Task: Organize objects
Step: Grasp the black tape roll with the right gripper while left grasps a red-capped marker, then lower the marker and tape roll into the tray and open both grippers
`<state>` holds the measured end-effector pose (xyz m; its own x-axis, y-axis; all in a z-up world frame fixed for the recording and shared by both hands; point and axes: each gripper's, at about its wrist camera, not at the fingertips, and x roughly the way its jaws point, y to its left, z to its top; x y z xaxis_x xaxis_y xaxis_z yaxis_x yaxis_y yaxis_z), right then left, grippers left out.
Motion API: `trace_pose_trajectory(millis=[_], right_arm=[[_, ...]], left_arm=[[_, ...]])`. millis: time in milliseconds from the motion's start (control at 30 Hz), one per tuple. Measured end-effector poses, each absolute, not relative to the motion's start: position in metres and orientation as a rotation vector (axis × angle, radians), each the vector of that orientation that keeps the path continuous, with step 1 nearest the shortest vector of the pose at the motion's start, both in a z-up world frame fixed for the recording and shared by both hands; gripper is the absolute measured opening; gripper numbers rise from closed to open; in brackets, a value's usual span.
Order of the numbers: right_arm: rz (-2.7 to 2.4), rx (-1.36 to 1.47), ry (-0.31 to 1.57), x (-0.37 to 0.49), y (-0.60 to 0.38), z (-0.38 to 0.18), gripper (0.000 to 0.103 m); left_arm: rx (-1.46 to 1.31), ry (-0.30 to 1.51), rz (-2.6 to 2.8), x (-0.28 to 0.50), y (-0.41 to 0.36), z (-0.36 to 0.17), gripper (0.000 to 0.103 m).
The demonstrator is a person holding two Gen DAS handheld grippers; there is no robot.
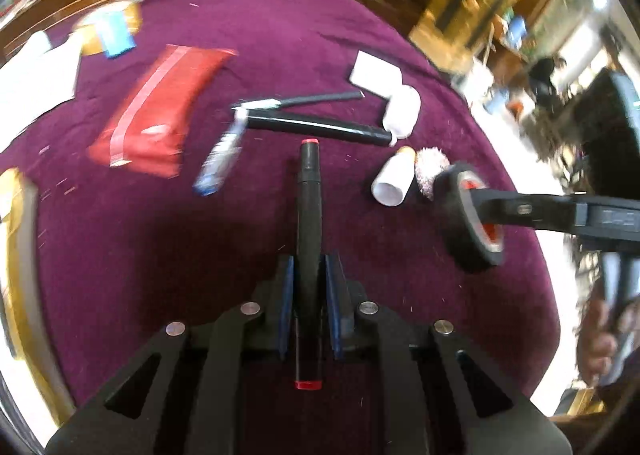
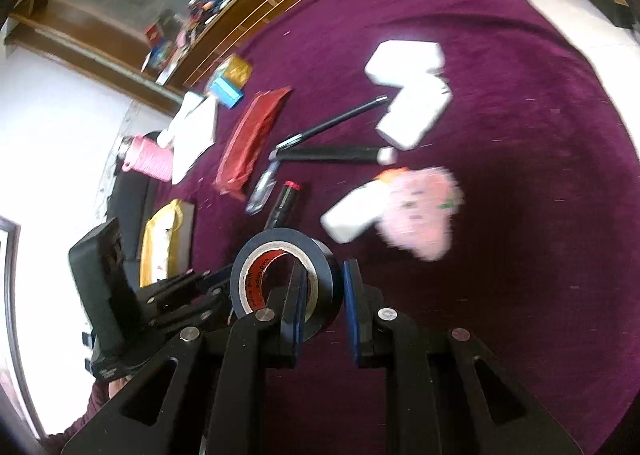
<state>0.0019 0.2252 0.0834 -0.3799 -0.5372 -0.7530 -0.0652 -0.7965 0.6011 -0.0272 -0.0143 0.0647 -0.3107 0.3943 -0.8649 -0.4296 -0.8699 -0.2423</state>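
My left gripper [image 1: 310,275] is shut on a black marker with red ends [image 1: 309,215], held above the purple cloth [image 1: 140,235]; the marker's tip also shows in the right wrist view [image 2: 285,203]. My right gripper [image 2: 324,283] is shut on the wall of a roll of black tape [image 2: 288,279], one finger inside the red core; the roll also shows in the left wrist view [image 1: 472,219]. The left gripper's body appears in the right wrist view [image 2: 160,295], left of the tape.
On the cloth lie a red pouch [image 1: 160,115], a long black tube [image 1: 320,125], a thin black pen [image 1: 316,99], a blue-white pen [image 1: 220,163], a white bottle [image 1: 394,177], a pink fuzzy item [image 2: 420,211], white boxes [image 2: 412,91] and a yellow packet [image 2: 164,243].
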Motion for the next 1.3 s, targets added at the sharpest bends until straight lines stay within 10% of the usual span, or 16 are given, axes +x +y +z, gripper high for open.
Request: trace_pose_trajectory(millis=[567,1300], right_arm=[[-2.003,1.502,-0.536,-0.007,0.017,0.108,0.016],[-2.016,1.664,-0.162,0.007,-0.151,0.063,0.016]], left_arm=[[-1.589,-0.407,2.555,0.039,-0.255,0.075,0.013],[-1.783,-0.454,2.387,0.027,-0.315,0.024,0.015]])
